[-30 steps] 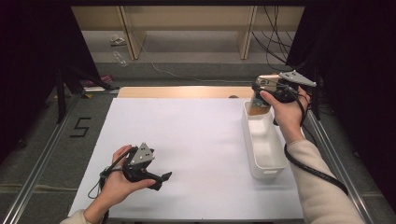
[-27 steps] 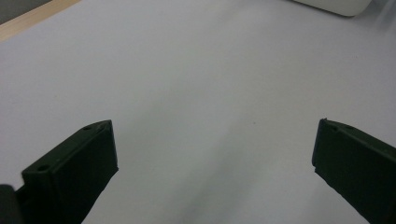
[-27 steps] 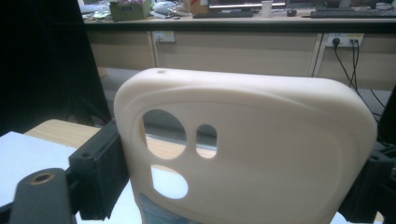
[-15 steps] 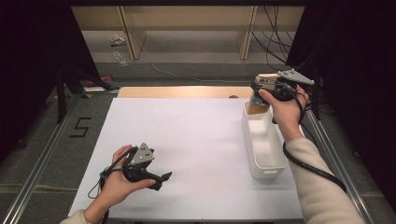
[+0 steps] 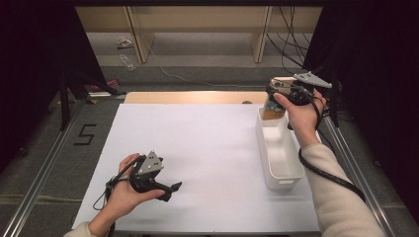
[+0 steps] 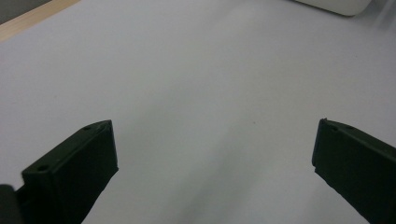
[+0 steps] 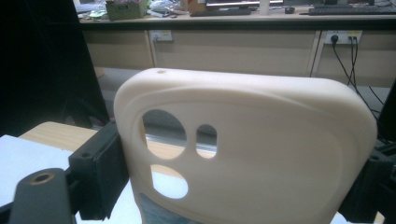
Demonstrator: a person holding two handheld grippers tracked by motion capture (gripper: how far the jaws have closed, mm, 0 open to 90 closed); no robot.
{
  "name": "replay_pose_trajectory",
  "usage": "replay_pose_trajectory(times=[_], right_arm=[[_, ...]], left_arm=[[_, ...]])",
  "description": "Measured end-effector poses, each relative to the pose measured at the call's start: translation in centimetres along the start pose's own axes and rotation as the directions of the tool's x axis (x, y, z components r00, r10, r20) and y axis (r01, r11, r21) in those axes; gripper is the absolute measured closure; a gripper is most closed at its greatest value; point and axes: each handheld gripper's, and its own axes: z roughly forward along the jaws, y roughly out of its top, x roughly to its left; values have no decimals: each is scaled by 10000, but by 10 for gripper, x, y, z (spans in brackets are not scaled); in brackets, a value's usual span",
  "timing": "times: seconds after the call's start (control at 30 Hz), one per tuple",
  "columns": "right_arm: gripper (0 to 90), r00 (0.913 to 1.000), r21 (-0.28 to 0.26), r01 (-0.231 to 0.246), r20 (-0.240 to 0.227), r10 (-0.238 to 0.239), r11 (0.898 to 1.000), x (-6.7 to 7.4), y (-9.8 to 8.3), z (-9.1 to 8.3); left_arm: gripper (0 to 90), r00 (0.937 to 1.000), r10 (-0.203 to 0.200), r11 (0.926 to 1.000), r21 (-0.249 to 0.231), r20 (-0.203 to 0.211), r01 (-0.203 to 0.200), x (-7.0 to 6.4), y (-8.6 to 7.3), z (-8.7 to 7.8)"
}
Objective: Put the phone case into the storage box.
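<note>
Nothing has really moved since a second ago, both hands sit tight. Left gripper (image 5: pixel 170 190) hovers low over the white table (image 5: pixel 212 148), jaws spread wide with nothing in them. Farther back, right gripper (image 5: pixel 274 96) clamps a cream phone case (image 7: pixel 247 149) above the white bin's (image 5: pixel 279 153) far end.

Each hand carried a black claw topped by a grey three-cornered plate: the left claw (image 5: pixel 168 190), the right claw (image 5: pixel 276 96). A black cable trailed from each. The right arm wore a cream sleeve (image 5: pixel 336 197).
</note>
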Motion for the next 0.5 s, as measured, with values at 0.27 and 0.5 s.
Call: replay_pose_trajectory(times=[0.27, 0.5], right_arm=[[144, 10000, 51, -4, 60, 3, 10000, -1, 0, 3], [144, 9999, 105, -40, 95, 39, 9999, -1, -1, 6]], left_arm=[[0, 10000, -1, 10000, -22, 5, 1, 0, 0, 0], [0, 10000, 4, 10000, -14, 1, -4, 0, 0, 0]])
